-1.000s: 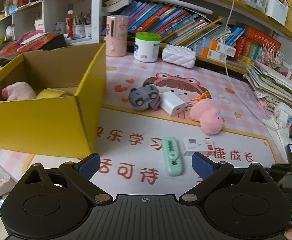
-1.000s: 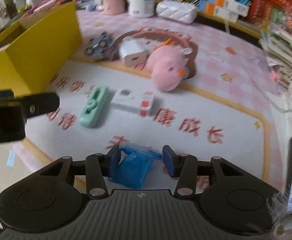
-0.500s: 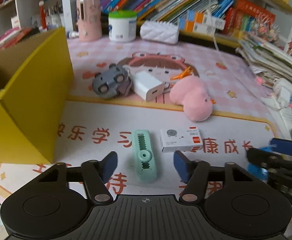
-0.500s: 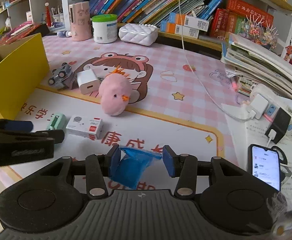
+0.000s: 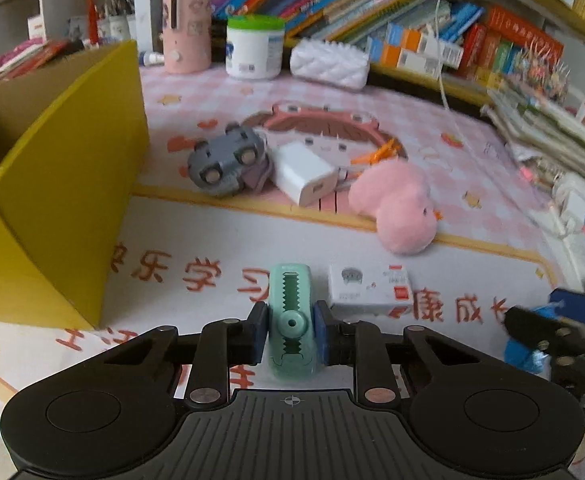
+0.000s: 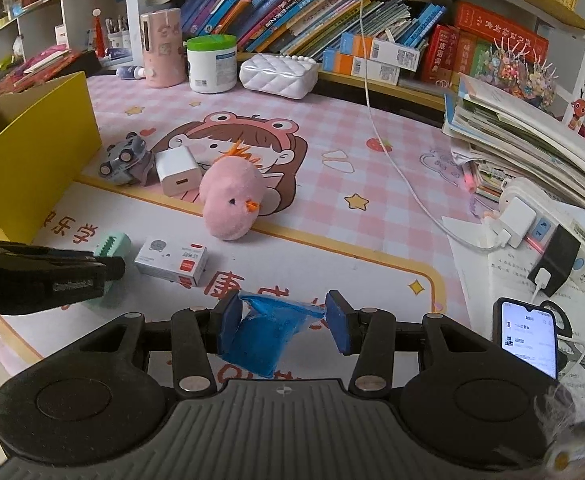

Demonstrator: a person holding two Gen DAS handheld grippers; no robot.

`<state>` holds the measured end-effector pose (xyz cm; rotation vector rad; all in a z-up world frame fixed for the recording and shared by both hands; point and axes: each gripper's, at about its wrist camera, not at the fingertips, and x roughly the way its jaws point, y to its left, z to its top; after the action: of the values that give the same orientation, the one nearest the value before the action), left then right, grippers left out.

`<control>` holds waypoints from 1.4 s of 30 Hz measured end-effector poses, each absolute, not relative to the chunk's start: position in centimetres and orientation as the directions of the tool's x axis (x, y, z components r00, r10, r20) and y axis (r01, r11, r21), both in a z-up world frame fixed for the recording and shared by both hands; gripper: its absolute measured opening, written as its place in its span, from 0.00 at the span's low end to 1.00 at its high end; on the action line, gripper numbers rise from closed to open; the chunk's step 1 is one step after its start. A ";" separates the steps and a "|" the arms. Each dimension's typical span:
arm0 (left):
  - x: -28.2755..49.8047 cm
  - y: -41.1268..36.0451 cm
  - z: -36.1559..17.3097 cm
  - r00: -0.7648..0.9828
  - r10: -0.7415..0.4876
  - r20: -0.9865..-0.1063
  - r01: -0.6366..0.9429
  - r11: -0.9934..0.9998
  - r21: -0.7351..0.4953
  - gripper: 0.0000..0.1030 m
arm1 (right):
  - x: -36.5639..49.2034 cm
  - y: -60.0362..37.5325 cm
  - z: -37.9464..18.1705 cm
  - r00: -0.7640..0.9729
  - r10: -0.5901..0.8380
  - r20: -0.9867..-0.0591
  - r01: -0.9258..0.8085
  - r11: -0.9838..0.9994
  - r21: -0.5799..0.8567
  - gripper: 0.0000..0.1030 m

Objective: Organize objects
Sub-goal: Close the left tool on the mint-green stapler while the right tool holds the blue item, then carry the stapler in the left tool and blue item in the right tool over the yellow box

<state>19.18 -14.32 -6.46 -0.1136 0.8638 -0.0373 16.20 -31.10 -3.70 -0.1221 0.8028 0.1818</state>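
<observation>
Mint-green correction tape dispenser [image 5: 291, 322] is now pinched between the jaws of the left gripper [image 5: 290, 330], which stood spread wide a second ago; it rests on the tabletop [image 5: 220, 232], ready for lifting toward the yellow box [image 5: 64, 184]. Right gripper [image 6: 284, 322] holds a blue packet [image 6: 266, 334] as before. Mat lettering includes "乐学"; nothing else is legible.

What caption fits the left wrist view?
Left gripper shut on mint-green correction tape beside yellow box.
</observation>
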 end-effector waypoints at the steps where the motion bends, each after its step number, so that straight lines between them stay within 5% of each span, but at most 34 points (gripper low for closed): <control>1: 18.9 -14.1 -6.0 0.662 -0.087 -0.744 -0.013 0.992 -0.127 0.22 | 16.2 -30.9 -3.7 0.679 0.117 -0.725 -0.210 0.977 -0.039 0.42; 8: 16.3 -12.2 -3.6 0.730 -0.096 -0.677 -0.005 0.989 -0.147 0.22 | 15.2 -28.0 -3.2 0.679 0.156 -0.717 -0.266 0.963 -0.043 0.42; 42: 0.4 8.1 -1.1 0.784 -0.022 -0.620 -0.073 0.989 -0.127 0.22 | 2.6 -6.3 -1.1 0.694 0.271 -0.667 -0.392 0.919 -0.034 0.42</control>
<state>0.37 8.12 -1.11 -0.1478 0.6697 0.0280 2.62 -6.29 -1.12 -0.1794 0.7134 0.3723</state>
